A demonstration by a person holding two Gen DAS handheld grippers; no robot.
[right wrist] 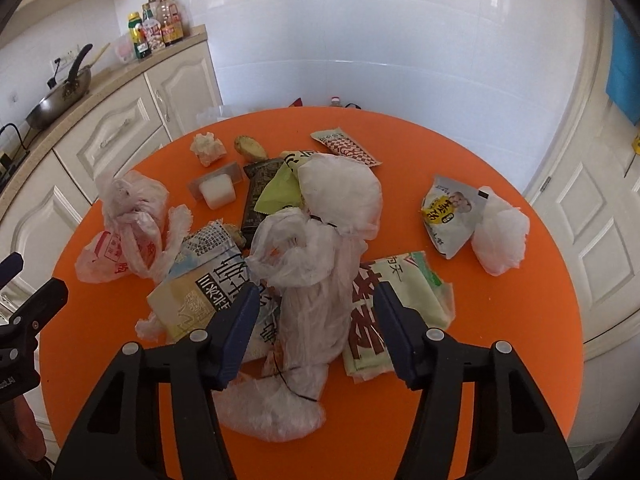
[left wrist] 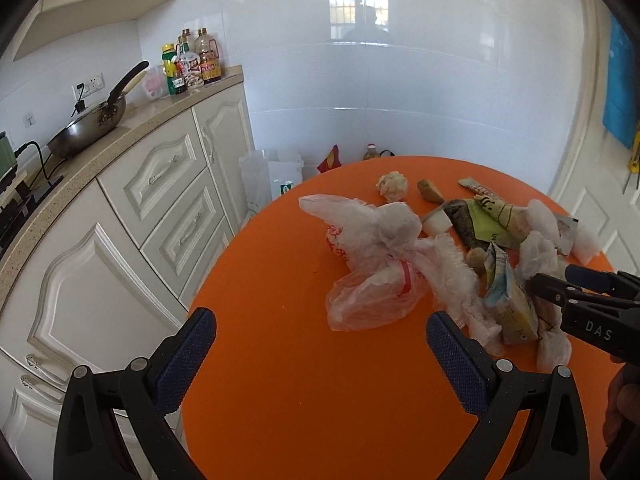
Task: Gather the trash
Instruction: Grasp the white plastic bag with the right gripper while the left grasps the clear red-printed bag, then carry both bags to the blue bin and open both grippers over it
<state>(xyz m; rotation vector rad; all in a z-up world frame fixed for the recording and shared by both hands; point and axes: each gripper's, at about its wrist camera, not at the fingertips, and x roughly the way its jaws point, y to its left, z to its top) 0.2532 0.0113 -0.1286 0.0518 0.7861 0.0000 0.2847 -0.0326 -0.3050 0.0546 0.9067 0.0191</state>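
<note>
1. Kitchen walls of glossy white tile stood behind a round orange table [right wrist: 500,320], with cream cabinets [left wrist: 160,184] and a speckled counter along the left side.
2. On that counter sat a dark wok [left wrist: 90,124] and, further back by the wall, a cluster of sauce bottles [left wrist: 192,62].
3. Trash lay scattered over the middle and far part of the table: a long crumpled clear plastic bag [right wrist: 316,280] ran from the centre toward the near edge.
4. Left of it lay a pinkish plastic bag with red print [right wrist: 120,236], and between the two a yellow packet with black lettering [right wrist: 200,292].
5. A green and red wrapper [right wrist: 400,304] lay flat just right of the clear bag; further right were a yellow snack pouch [right wrist: 450,212] and a white plastic wad [right wrist: 500,232], touching each other.
6. At the far side lay a crumpled paper ball [right wrist: 207,148], a white block [right wrist: 217,191] and a dark packet [right wrist: 262,192].
7. The right gripper [right wrist: 316,332] pointed down at the clear bag, its fingers standing either side of the bag with gaps showing, not pressing it.
8. The left gripper [left wrist: 320,356] hung over bare orange tabletop near the pinkish bag, fingers spread wide and holding nothing.
</note>
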